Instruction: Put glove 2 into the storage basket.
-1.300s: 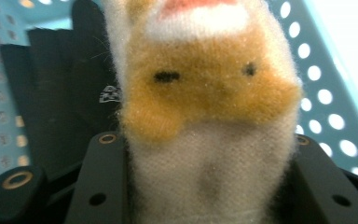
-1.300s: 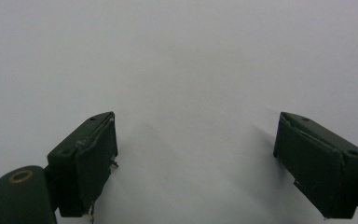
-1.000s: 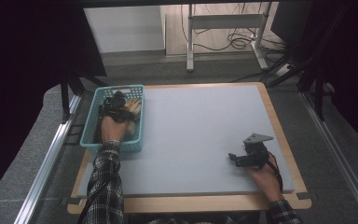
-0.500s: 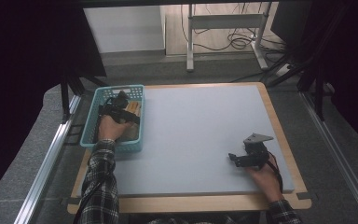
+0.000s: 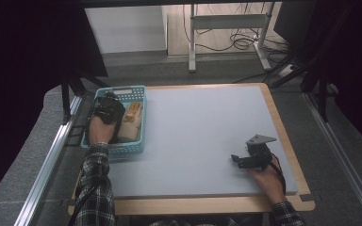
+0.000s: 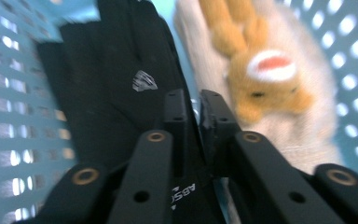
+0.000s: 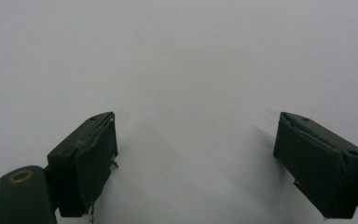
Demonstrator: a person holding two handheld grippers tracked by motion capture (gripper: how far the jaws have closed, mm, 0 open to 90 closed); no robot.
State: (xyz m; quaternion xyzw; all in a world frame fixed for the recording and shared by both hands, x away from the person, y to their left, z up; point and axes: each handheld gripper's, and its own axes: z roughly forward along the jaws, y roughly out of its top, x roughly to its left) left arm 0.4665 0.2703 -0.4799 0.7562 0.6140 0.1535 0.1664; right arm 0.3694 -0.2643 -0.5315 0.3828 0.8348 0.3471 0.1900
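The left gripper (image 6: 192,114) has its fingers pinched nearly together, while the right gripper (image 7: 196,163) holds its fingers wide apart.

In the left gripper view, the black glove (image 6: 116,88) is motion-blurred and cut off by the top edge; its lower part lies hidden behind the left gripper (image 6: 192,109). The knitted glove (image 6: 256,84) beside it is blurred and cut off at the top. Whether the jaws pinch fabric cannot be determined. In the high view, the left gripper (image 5: 107,109) and hand hide much of the basket (image 5: 136,147) contents, which are too small to identify.
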